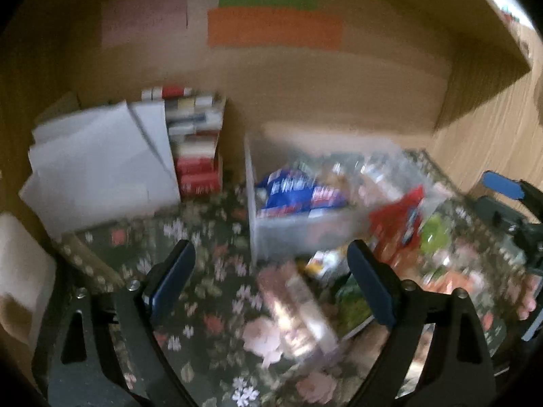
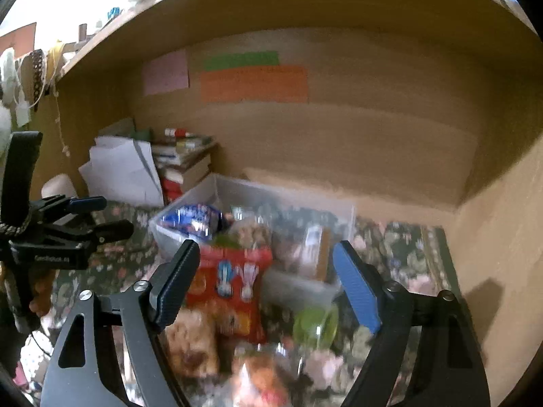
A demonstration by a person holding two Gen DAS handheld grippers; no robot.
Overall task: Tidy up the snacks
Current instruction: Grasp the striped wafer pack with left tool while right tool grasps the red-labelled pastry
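A clear plastic bin (image 1: pixel 288 234) (image 2: pixel 305 285) stands on the floral cloth and holds a blue snack bag (image 1: pixel 295 190) (image 2: pixel 197 218) and other packets. Loose snacks lie in front of it: a red bag (image 2: pixel 230 285) (image 1: pixel 397 224), a green packet (image 2: pixel 315 322) (image 1: pixel 432 234), a pinkish wrapped packet (image 1: pixel 302 308) and a brown packet (image 2: pixel 193 342). My left gripper (image 1: pixel 271 274) is open and empty above the pinkish packet. My right gripper (image 2: pixel 268 281) is open and empty above the red bag. Both views are blurred.
A stack of books (image 1: pixel 197 142) (image 2: pixel 183 162) and white papers (image 1: pixel 101 162) (image 2: pixel 125 173) stand at the back left. Wooden walls close the back and right, with coloured paper notes (image 1: pixel 275 27) (image 2: pixel 254 83). The other gripper shows at each view's edge (image 1: pixel 509 203) (image 2: pixel 68 224).
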